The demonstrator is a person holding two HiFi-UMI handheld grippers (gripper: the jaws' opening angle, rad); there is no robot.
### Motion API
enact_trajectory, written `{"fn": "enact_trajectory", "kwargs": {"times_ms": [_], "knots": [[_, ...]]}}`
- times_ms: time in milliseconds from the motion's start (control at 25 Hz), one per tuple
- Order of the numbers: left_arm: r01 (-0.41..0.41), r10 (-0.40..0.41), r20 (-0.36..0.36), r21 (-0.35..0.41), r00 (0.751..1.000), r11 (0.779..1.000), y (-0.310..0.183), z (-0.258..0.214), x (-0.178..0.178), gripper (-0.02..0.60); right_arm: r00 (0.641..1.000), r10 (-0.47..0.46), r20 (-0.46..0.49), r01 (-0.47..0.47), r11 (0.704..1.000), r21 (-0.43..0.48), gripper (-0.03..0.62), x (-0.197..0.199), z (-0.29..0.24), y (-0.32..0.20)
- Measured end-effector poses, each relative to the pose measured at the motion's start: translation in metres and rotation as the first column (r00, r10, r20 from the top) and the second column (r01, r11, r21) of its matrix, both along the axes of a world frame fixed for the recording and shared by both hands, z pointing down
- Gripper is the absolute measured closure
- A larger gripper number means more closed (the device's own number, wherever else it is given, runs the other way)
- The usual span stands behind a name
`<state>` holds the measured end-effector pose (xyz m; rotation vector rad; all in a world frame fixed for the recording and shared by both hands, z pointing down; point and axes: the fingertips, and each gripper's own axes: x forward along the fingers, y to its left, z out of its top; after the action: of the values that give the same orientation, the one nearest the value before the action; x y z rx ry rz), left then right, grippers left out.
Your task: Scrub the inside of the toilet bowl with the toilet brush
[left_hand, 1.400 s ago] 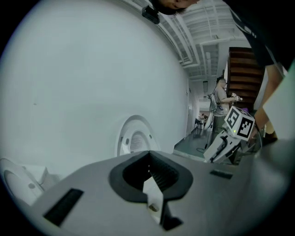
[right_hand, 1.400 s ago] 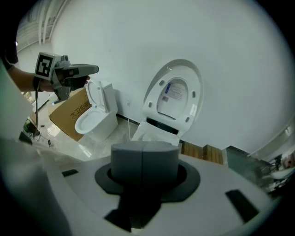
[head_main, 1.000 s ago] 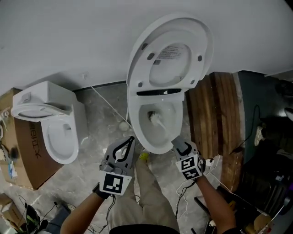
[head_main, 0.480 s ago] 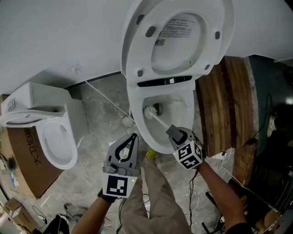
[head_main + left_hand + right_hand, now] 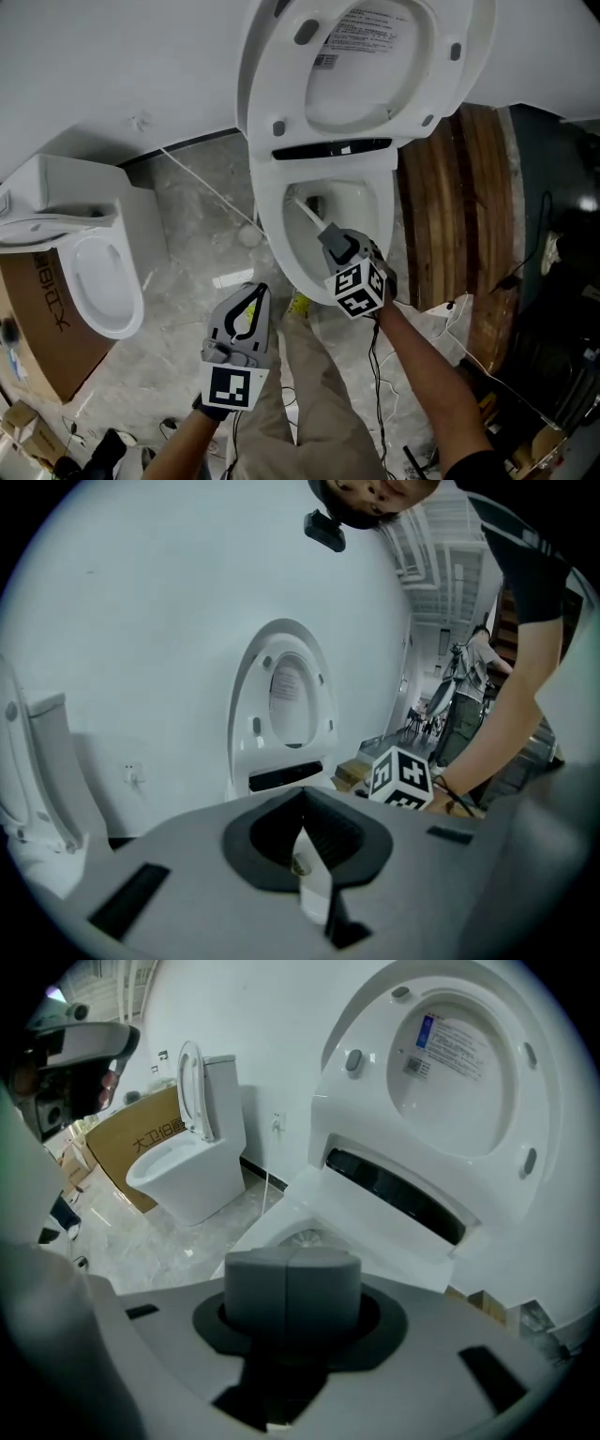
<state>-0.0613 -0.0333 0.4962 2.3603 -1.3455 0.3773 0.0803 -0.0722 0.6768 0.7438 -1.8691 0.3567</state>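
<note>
**Head view.** The toilet (image 5: 270,225) stands against the wall with its lid (image 5: 366,66) raised. The right gripper (image 5: 333,239) is over the front of the bowl, with its jaws clamped on the handle of the brush (image 5: 309,214). The handle runs up and left from the jaws, down into the bowl. The head end lies against the inner wall near the drain, but the bristles cannot be made out here. The left gripper (image 5: 255,295) is held over the floor, just left of the bowl's front edge and apart from it. Its jaws are pressed together at the tips with nothing between them. A second toilet (image 5: 84,262) stands at the left, with a cardboard box (image 5: 37,328) beside it. A wooden panel (image 5: 450,206) lies to the right of the bowl.

**Left gripper view.** The left gripper (image 5: 305,827) has its pads closed on each other and holds nothing. Beyond them are the raised lid (image 5: 286,705) and the marker cube (image 5: 403,780) of the other tool.

**Right gripper view.** The right gripper (image 5: 292,1258) has its pads meeting in a single seam, and the handle is hidden beneath them. The brush (image 5: 302,1237) bristles show just past the pads, inside the bowl. The lid (image 5: 459,1054) fills the upper right. The second toilet (image 5: 183,1176) and the box (image 5: 131,1143) stand at the left.
</note>
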Motion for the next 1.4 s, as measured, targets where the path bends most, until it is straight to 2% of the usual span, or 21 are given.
{"fn": "enact_trajectory", "kwargs": {"times_ms": [120, 160, 200, 320, 400, 640, 920, 1080, 1200, 1400], "knots": [[-0.113, 0.110, 0.083, 0.031, 0.990, 0.993, 0.004, 0.000, 0.008, 0.572, 0.998, -0.043, -0.040, 0.044, 0.999, 0.026, 0.442, 0.000, 0.004, -0.009], [-0.122, 0.118, 0.092, 0.038, 0.989, 0.992, 0.002, 0.000, 0.008, 0.572, 0.997, -0.057, -0.054, 0.059, 0.998, 0.034, 0.442, 0.002, 0.004, -0.012], [-0.107, 0.104, 0.084, 0.041, 0.991, 0.993, 0.000, 0.000, 0.008, 0.572, 0.995, -0.068, -0.068, 0.071, 0.997, 0.041, 0.443, 0.004, 0.004, -0.014], [0.007, -0.007, 0.003, 0.012, 1.000, 1.000, -0.011, 0.001, 0.002, 0.572, 0.990, -0.084, -0.117, 0.092, 0.994, 0.062, 0.445, 0.011, 0.005, -0.022], [0.031, -0.031, -0.011, 0.011, 0.999, 0.999, -0.017, -0.001, -0.001, 0.572, 0.987, -0.077, -0.139, 0.087, 0.994, 0.069, 0.445, 0.016, 0.005, -0.030], [0.018, -0.018, 0.008, 0.021, 1.000, 1.000, -0.017, -0.003, 0.001, 0.572, 0.981, -0.095, -0.169, 0.107, 0.992, 0.063, 0.442, 0.023, 0.003, -0.043], [-0.042, 0.041, 0.040, 0.017, 0.998, 0.999, -0.011, 0.002, 0.015, 0.572, 0.946, -0.145, -0.289, 0.181, 0.978, 0.102, 0.442, 0.041, 0.005, -0.047], [-0.071, 0.070, 0.048, 0.023, 0.996, 0.997, -0.012, 0.003, 0.023, 0.572, 0.939, -0.125, -0.321, 0.168, 0.980, 0.108, 0.442, 0.054, 0.007, -0.047], [-0.116, 0.114, 0.082, 0.025, 0.990, 0.993, -0.010, 0.006, 0.028, 0.571, 0.932, -0.108, -0.346, 0.154, 0.982, 0.108, 0.442, 0.064, 0.008, -0.044], [-0.121, 0.120, 0.075, 0.014, 0.990, 0.992, -0.008, 0.005, 0.031, 0.571, 0.923, -0.081, -0.376, 0.131, 0.985, 0.108, 0.441, 0.080, 0.006, -0.043]]}}
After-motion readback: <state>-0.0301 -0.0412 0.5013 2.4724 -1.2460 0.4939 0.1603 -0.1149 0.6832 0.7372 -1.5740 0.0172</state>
